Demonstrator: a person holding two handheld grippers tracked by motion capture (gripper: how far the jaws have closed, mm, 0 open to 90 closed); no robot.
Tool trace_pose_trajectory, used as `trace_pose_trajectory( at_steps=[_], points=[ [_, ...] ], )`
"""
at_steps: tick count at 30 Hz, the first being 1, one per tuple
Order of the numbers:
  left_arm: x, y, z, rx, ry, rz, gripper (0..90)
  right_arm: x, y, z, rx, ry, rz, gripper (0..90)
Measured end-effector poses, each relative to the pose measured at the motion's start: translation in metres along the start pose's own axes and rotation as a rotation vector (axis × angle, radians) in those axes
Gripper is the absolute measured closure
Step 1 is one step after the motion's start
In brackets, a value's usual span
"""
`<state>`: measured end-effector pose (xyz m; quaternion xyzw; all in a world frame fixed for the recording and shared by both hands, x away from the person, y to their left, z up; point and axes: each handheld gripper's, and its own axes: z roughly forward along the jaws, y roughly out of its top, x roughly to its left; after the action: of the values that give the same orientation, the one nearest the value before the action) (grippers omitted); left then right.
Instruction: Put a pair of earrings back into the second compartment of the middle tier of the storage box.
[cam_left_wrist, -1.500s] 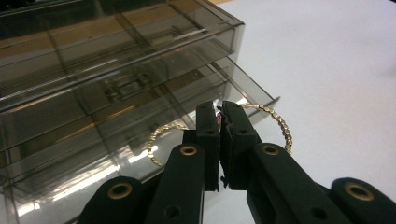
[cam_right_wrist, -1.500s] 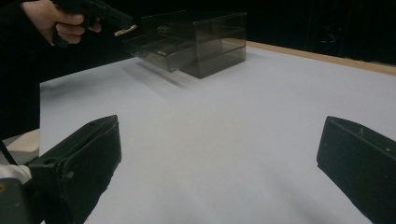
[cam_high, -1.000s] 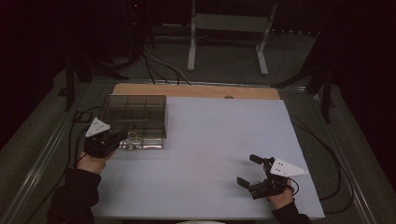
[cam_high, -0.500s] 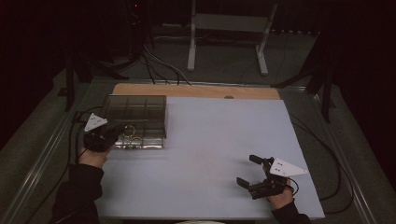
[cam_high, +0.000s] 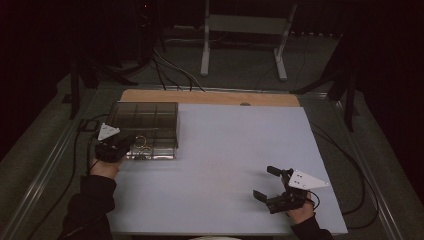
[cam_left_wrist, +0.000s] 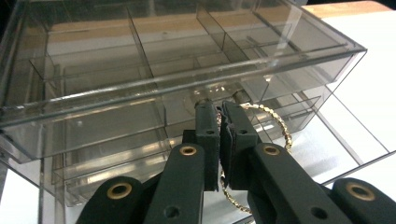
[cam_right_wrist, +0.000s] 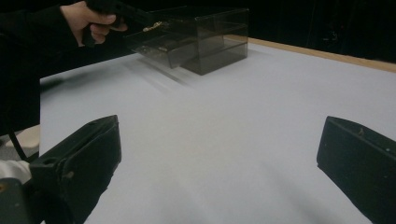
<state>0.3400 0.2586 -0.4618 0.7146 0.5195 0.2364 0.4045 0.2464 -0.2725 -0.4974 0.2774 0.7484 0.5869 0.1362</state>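
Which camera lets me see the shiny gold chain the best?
The left gripper view: the gold chain loops close up, pinched between the left gripper's shut jaws, over the clear organizer box's pulled-out drawer. The high view shows a tiny gold loop; the right gripper view, a faint far-off glint.

Right gripper (cam_right_wrist: 219, 172) seen with jaws wide apart over bare white table (cam_right_wrist: 243, 121), nothing between them. Far corner: clear box (cam_right_wrist: 205, 37) with a drawer pulled out, a hand (cam_right_wrist: 91, 21) held at it.
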Motion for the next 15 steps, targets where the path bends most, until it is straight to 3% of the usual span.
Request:
trace_pose_trajectory(
  at_steps=[10, 12, 15],
  points=[
    [-0.0036, -0.0046, 0.0064, 0.024, 0.023, 0.012, 87.2, 0.0002, 0.0003, -0.0001, -0.001, 0.001, 0.003, 0.0],
    [-0.0029, -0.0055, 0.0061, 0.017, 0.022, -0.004, 86.5, -0.0002, -0.0001, 0.0002, 0.002, 0.000, 0.005, 0.0],
    [-0.0031, -0.0057, 0.0057, 0.016, 0.001, -0.014, 74.4, -0.0002, 0.0003, 0.0002, -0.002, 0.000, 0.003, 0.0]
  ],
)
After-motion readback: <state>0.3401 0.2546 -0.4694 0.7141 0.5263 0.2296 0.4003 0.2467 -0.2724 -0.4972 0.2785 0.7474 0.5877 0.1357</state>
